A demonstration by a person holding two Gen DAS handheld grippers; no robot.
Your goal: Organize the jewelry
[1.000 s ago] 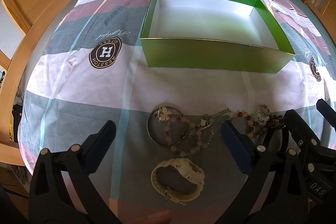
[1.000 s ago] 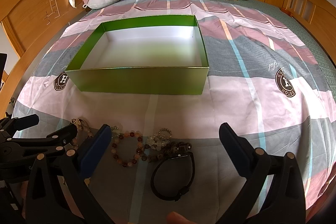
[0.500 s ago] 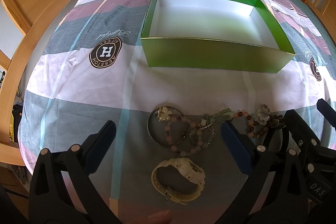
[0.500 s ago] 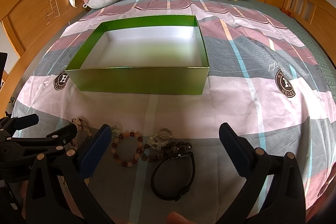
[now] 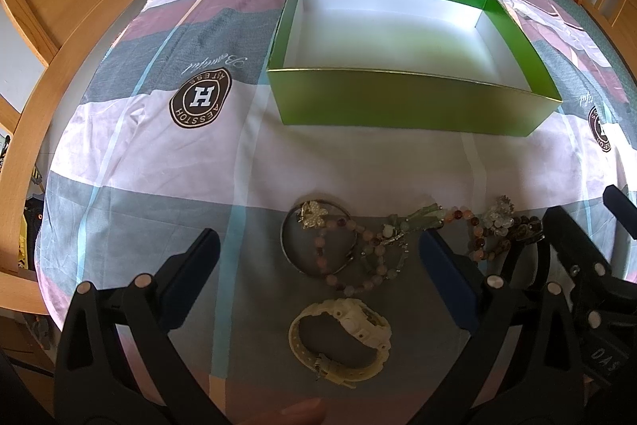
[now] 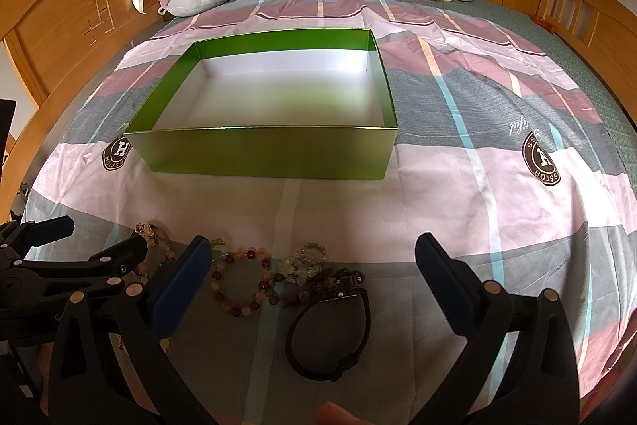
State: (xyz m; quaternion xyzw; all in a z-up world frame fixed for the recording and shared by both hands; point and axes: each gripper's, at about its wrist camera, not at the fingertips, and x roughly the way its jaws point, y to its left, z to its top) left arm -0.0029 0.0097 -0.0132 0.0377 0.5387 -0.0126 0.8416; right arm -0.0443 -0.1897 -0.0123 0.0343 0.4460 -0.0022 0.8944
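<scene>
With the left gripper (image 5: 318, 265) and right gripper (image 6: 312, 273) both held wide open and empty above the jewelry at lower centre, the tangled bead bracelets (image 5: 370, 253) could be dragged out together if one is lifted toward the green box (image 5: 406, 102).

I get bright, even daylight in both feeds. The green box (image 6: 270, 154) floor glares white, its near wall shaded. Fisheye bending curves the bed (image 5: 151, 162) edges, and the corners vignette black. Focus is sharp.
</scene>
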